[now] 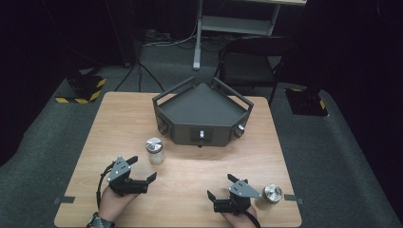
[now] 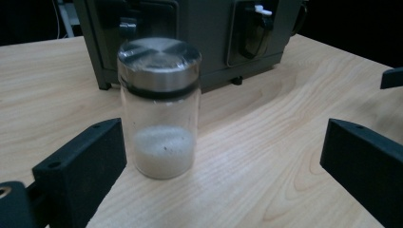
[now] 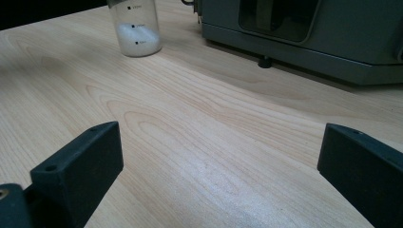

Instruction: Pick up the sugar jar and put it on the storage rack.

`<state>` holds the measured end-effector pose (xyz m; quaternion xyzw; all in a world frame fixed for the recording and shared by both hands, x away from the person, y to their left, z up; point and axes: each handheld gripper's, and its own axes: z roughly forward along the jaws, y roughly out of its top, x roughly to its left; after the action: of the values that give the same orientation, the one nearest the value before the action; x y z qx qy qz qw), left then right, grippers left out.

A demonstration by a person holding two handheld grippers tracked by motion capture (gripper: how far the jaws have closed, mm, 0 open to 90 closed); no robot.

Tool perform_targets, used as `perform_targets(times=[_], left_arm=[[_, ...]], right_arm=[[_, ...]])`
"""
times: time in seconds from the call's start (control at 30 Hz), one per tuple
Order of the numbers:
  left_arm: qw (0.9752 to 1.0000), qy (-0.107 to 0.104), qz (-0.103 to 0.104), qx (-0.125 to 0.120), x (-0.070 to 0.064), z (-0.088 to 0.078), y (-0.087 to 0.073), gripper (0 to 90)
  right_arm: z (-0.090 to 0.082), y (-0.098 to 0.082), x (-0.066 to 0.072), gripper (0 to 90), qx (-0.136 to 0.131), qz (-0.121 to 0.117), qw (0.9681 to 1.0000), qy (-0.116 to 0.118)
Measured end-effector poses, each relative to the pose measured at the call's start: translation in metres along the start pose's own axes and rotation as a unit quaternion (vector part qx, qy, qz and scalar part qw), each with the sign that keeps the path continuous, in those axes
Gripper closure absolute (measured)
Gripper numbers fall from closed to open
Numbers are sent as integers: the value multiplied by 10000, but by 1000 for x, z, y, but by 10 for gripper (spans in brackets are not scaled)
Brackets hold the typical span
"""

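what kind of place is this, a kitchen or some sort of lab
Most likely a lab or recording studio, not a kitchen: a bare light wooden table stands on grey carpet amid black curtains, with yellow-and-black hazard-taped floor weights and a dark grey angular metal tray rig.

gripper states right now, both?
Left gripper: open, holding nothing, glass jar just ahead of its jaws.
Right gripper: open, holding nothing.

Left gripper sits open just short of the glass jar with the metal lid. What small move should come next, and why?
Probably ease the left gripper forward until its jaws stand on either side of the jar, then close. The jaws are wide open, the jar stands upright on the table just ahead of them, nearer the left jaw, and nothing is touching it yet.
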<state>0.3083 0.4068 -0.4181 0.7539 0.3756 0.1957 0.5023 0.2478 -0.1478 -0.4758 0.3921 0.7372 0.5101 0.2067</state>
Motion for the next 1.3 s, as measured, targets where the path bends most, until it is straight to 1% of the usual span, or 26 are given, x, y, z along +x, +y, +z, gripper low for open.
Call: perform_targets(times=[0.27,0.43,0.53,0.7,1.03,1.13,1.3], left_arm=[[10000,54,37,0,6,11,11,16],[10000,35,-73,-25,13,18,14,16],[10000,53,-81,-12,15,21,16,16],[9999,105,-95,21,20,30,22,17],[9998,154,-134,76,23,44,25,24],[9996,173,-194,57,24,47,25,35],[9993,168,-304,101,28,52,26,74]], right_arm=[[0,0,0,8,-9,0,10000,0],[0,0,0,8,-13,6,10000,-3],[0,-1,0,8,-17,8,10000,-1],[0,-1,-1,8,-16,20,10000,9],[-1,-1,-1,8,-32,24,10000,19],[-1,-1,-1,8,-33,25,10000,24],[-1,-1,-2,8,-38,31,10000,20]])
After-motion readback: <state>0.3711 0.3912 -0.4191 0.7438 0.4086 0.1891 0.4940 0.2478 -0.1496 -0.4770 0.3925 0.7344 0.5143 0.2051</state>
